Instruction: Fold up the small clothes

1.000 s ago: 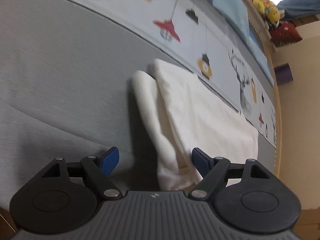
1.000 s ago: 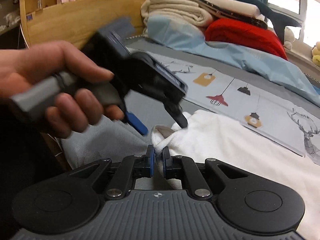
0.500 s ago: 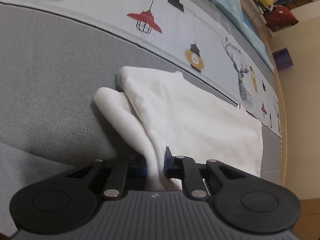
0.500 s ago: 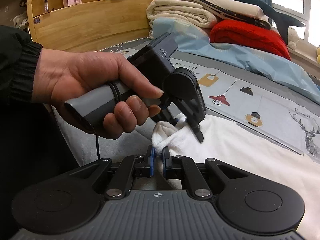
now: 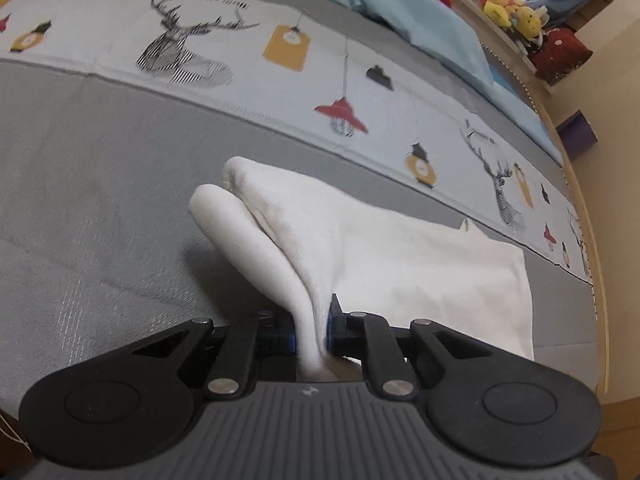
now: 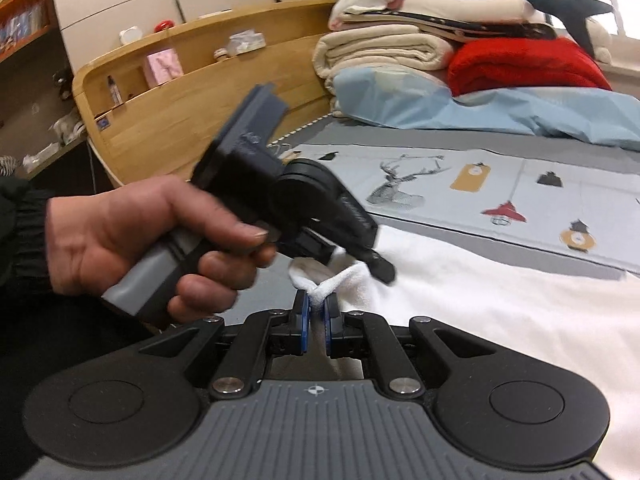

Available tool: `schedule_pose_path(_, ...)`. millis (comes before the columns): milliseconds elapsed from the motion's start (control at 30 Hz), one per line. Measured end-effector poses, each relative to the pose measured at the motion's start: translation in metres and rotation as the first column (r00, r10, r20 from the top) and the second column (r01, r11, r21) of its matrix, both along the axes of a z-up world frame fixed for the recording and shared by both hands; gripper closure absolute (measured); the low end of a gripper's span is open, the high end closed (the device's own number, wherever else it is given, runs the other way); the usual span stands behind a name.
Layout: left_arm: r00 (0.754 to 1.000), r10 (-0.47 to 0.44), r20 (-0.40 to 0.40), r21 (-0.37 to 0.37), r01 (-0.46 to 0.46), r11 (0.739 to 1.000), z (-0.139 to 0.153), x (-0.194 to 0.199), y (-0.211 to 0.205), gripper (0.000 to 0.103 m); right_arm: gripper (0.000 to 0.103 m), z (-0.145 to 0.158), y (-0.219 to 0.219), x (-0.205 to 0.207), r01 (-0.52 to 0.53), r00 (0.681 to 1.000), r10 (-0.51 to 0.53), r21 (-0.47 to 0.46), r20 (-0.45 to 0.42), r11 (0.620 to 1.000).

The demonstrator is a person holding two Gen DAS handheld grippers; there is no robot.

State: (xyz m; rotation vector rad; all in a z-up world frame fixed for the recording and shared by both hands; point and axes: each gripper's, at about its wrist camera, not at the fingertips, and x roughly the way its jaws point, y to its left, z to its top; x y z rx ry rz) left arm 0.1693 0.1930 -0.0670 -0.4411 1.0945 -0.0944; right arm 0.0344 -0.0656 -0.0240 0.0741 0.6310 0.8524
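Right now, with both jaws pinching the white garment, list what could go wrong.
1. The left gripper holds a thick bunched fold of the white garment, so layers may slip unevenly.
2. The right gripper pinches only a thin corner, which could pull free.
3. Both grips sit close together, so the grippers may collide.

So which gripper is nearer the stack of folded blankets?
Left. The left gripper sits ahead of the right gripper, toward the blankets; both pinch the white garment.
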Motion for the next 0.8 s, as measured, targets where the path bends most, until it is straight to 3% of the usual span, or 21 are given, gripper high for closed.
schedule_pose_path(167,0.997,-0.035,0.075,-0.029,0.038,0.999,0.019,0.008,-0.031,0.089,0.096,0.005,-0.036,-0.004,0.048,0.999,-0.048,0.005,0.015,0.999)
schedule_pose_path(367,0.975,-0.158,0.156,-0.05,0.167,0.985,0.038,0.028,-0.117,0.089,0.096,0.011,-0.105,-0.005,0.164,0.986,-0.164,0.014,0.032,0.986)
schedule_pose_path(633,0.913,-0.308,0.267,-0.085,0.34,0.936,0.043,0.035,-0.251,0.088,0.097,0.012,-0.216,-0.022,0.419,0.907,-0.42,0.04,0.025,0.907)
schedule_pose_path(700,0.89,-0.347,0.295,-0.077,0.384,0.92,0.044,0.033,-0.278,0.081,0.097,0.009,-0.236,-0.026,0.475,0.88,-0.476,0.028,0.013,0.879)
schedule_pose_path(767,0.871,-0.383,0.307,-0.094,0.428,0.899,0.043,0.03,-0.294,0.054,0.097,0.001,-0.247,-0.026,0.527,0.849,-0.528,-0.034,-0.006,0.849)
schedule_pose_path(800,0.864,-0.395,0.31,-0.11,0.446,0.888,0.042,0.029,-0.296,0.047,0.097,-0.006,-0.25,-0.024,0.549,0.832,-0.554,-0.103,-0.02,0.829)
